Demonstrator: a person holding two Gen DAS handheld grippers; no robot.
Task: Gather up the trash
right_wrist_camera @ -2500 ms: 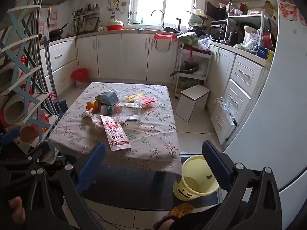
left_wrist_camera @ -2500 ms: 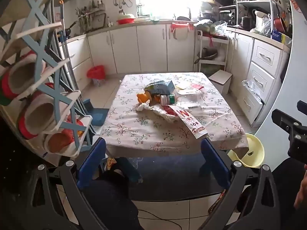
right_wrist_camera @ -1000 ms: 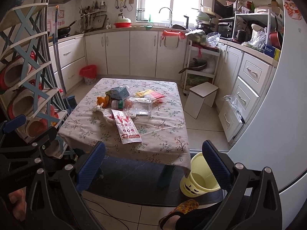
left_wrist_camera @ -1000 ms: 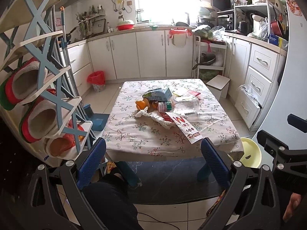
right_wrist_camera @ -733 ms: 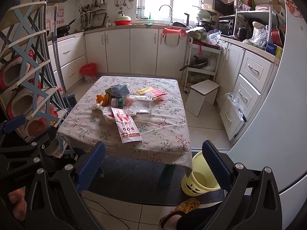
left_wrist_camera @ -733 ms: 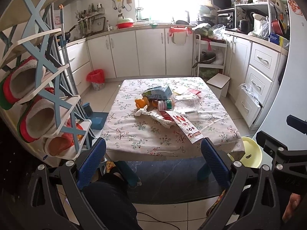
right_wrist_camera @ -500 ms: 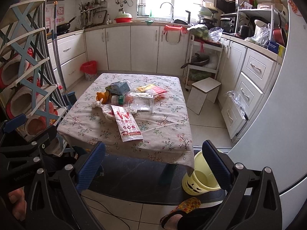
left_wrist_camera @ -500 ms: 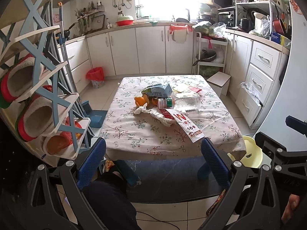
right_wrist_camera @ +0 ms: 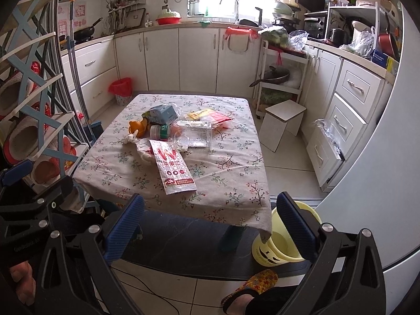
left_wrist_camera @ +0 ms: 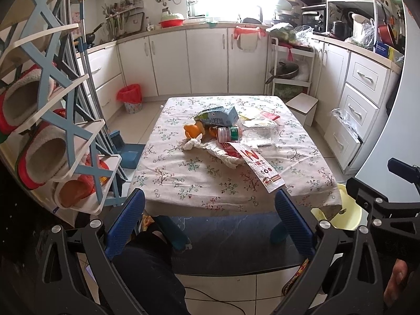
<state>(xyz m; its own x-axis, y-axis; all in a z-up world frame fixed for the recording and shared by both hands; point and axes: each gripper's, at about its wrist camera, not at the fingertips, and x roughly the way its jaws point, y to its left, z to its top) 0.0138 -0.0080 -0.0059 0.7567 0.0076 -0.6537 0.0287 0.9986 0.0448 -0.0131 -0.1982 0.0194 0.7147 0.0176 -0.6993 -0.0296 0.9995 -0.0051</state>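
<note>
Trash is lying heaped mid-table (left_wrist_camera: 168,181), both grippers hanging short of the near edge, each spread wide and carrying nothing: left gripper (left_wrist_camera: 210,219), right gripper (right_wrist_camera: 207,224). Left of the clear plastic box (right_wrist_camera: 195,136), orange peel (left_wrist_camera: 193,131) and crumpled tissue (left_wrist_camera: 193,143) are looking soft and light. The flat printed wrapper (right_wrist_camera: 172,166) is probably slippery; pinching its near edge seems best. Right of the table, a yellow bin (right_wrist_camera: 284,246) is waiting.

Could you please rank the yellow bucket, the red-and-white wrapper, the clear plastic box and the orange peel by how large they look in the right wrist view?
Largest to smallest:
1. Yellow bucket, though partly hidden and nearest the camera.
2. Red-and-white wrapper.
3. Clear plastic box; close to the wrapper, so unsure.
4. Orange peel.
</note>
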